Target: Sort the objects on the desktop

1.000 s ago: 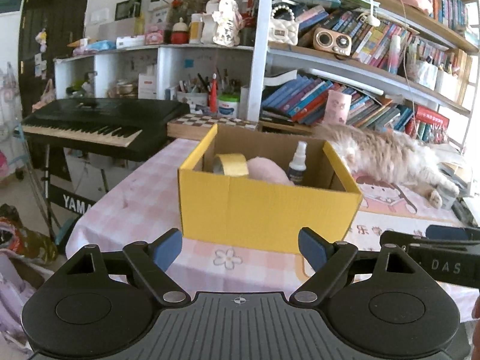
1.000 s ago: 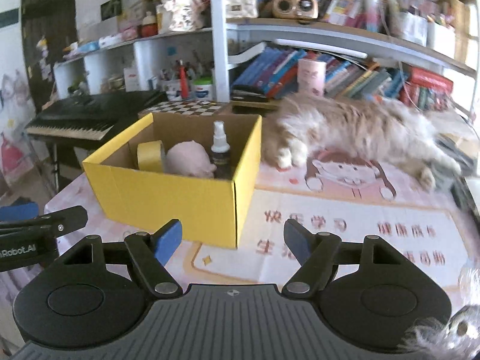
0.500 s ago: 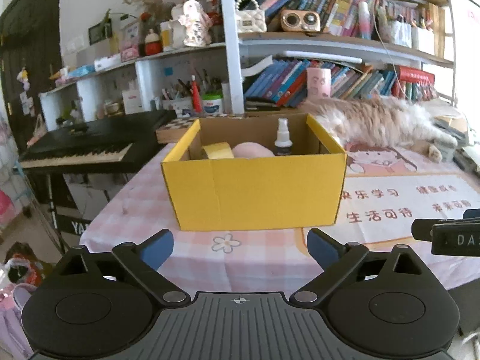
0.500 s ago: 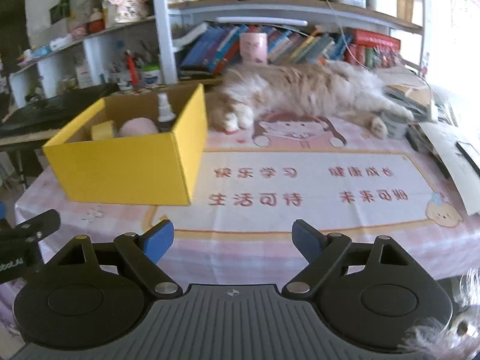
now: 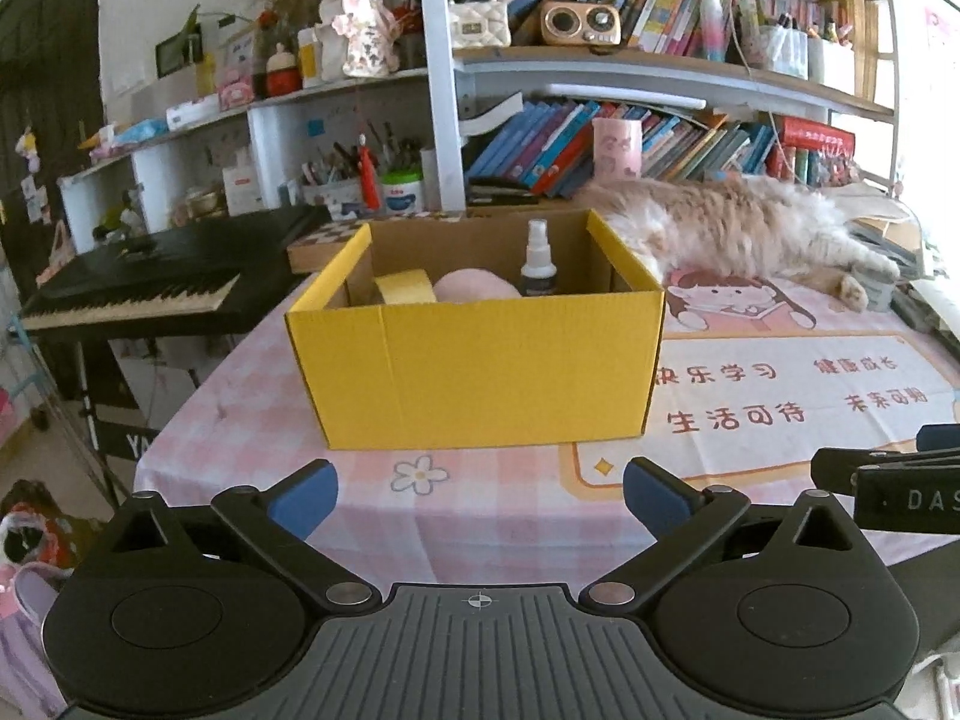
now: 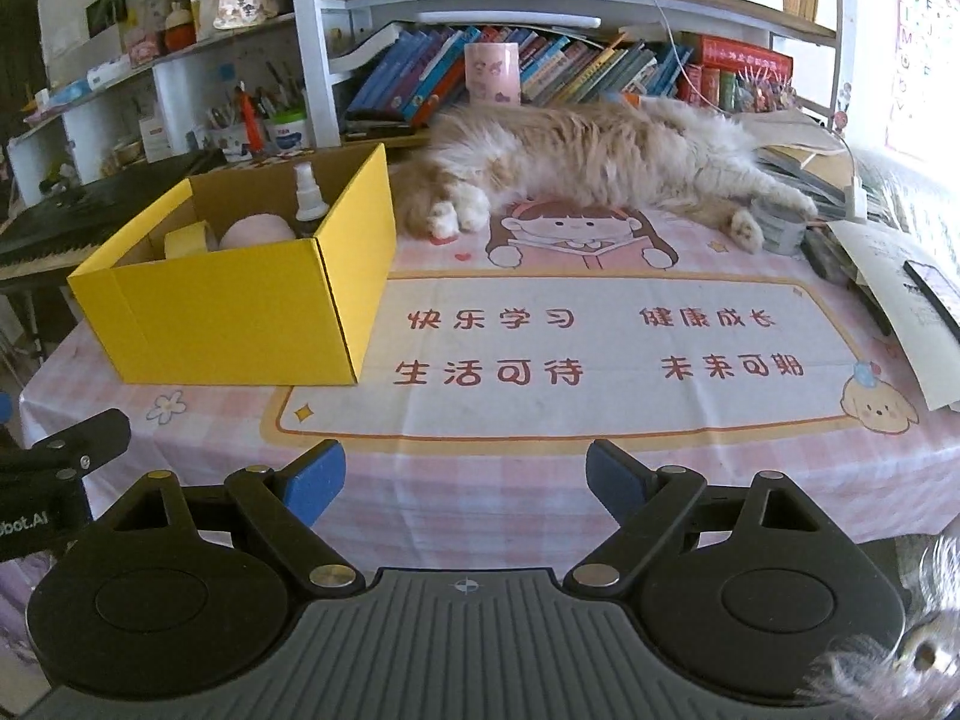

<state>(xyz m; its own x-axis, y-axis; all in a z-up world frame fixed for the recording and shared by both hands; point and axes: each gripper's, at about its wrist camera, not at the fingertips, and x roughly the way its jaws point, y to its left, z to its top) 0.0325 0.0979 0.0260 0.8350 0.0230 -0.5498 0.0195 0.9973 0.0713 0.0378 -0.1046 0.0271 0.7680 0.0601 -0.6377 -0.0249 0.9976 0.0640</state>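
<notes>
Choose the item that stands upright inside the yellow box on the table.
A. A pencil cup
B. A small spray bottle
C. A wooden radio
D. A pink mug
B: the small spray bottle stands upright in the yellow box, next to a pink soft thing and a roll of tape.

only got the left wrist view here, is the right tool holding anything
Observer: No, the right tool is open and empty; its jaws have just been opening.
Operator: anything loose over on its side
Observer: Only papers, lying at the far right edge.
Operator: and what's hidden from me up ahead
Observer: The cat's white front paws, resting just right of the yellow box.
</notes>
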